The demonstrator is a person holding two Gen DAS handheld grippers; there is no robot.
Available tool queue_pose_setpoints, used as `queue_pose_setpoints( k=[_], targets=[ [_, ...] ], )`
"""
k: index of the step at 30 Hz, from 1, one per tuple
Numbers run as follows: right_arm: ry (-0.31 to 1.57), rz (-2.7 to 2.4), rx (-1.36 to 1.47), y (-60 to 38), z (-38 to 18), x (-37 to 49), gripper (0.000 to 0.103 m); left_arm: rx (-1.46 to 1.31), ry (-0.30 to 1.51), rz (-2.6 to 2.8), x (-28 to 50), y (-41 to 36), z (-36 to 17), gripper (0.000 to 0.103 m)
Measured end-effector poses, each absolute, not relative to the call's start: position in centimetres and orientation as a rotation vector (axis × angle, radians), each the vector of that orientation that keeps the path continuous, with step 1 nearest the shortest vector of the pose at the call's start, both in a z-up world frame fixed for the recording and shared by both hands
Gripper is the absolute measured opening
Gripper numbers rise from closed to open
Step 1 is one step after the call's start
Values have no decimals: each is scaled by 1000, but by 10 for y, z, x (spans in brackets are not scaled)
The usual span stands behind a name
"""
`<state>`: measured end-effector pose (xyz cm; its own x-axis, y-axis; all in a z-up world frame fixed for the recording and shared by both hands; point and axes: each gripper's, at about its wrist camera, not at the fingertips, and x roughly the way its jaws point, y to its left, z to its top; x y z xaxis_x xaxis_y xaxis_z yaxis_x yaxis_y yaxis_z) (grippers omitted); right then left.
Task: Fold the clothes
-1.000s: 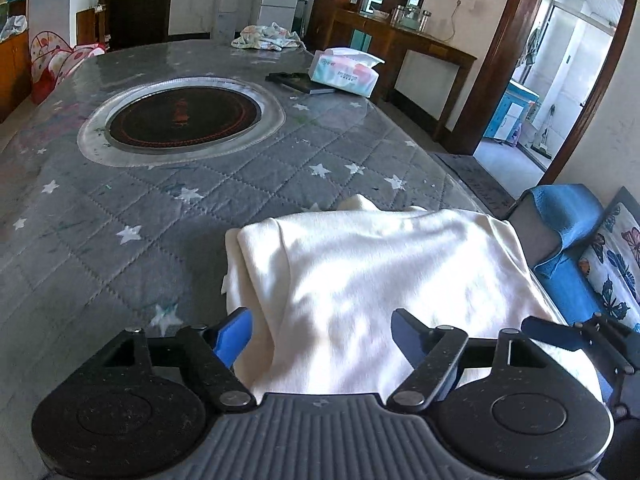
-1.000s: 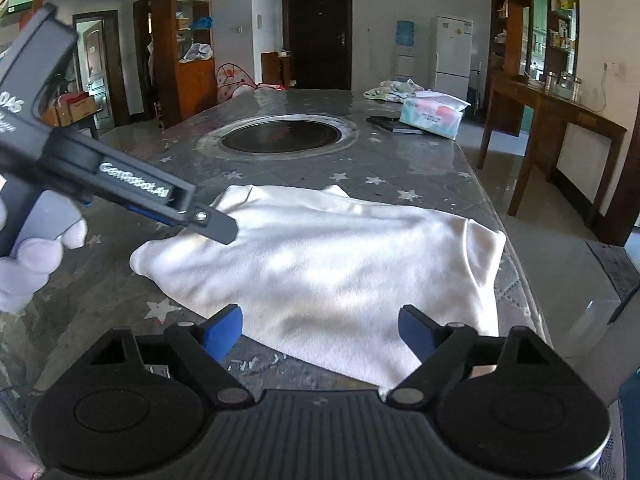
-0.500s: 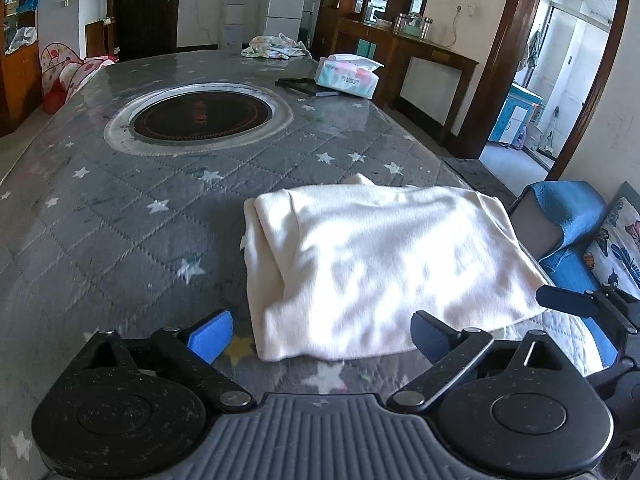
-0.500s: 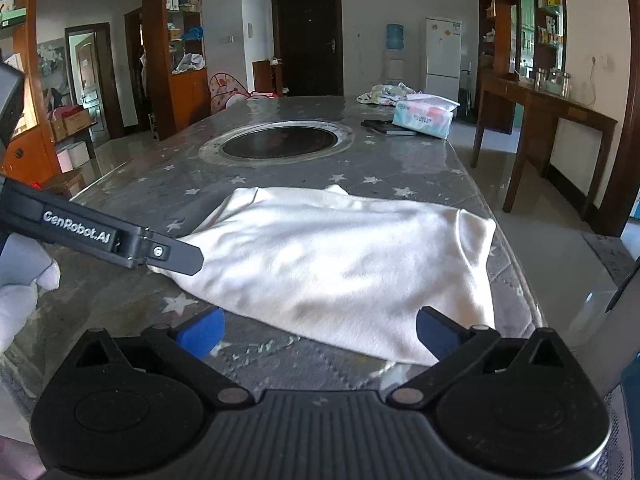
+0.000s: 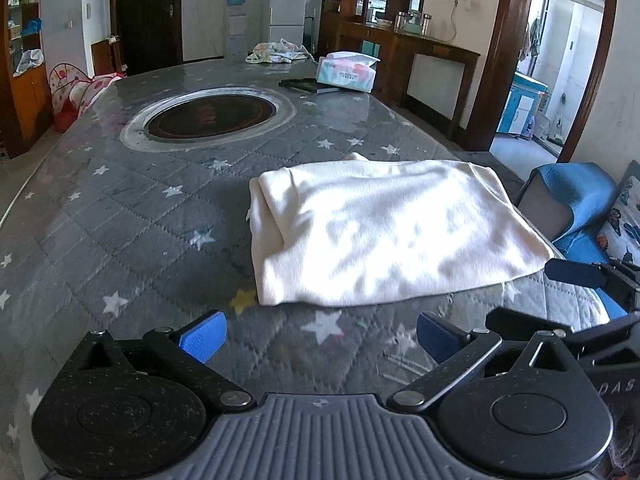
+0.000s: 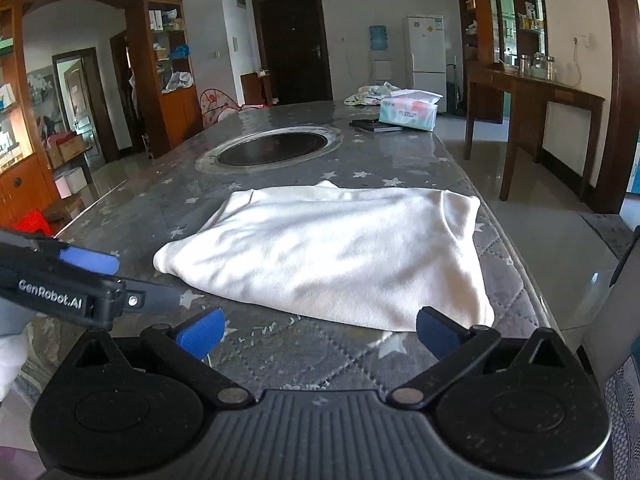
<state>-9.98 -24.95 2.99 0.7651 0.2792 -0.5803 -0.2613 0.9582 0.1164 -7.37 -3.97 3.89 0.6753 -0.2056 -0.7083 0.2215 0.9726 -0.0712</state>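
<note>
Lying folded on the grey star-quilted bench (image 5: 120, 240), the cream garment (image 5: 384, 236) sits close to the near right edge, its doubled layers showing along the left side and a round dark inset (image 5: 208, 118) further up the surface. Both tools hang just short of it with nothing between their blue pads: the left tool (image 5: 320, 338) has just been spreading its jaws and now stands wide apart, and the right tool (image 6: 318, 330) is likewise spread wide, clear of the cloth. At the far end rest a tissue box (image 5: 347, 72), a dark flat item (image 5: 306, 85) just beside it, and a bundle of patterned fabric (image 5: 276, 52).
</note>
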Motion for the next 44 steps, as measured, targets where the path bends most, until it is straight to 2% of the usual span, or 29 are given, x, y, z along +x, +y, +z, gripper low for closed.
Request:
queue_pose_setpoints(
  k=[24,44],
  targets=[
    [606,297,53,-244,24,-132,103,35,775,-183,-117,-41,29,103],
    [603,318,46,-234,23,-137,103,41,782,-153,-121,-40,24,103]
  ],
)
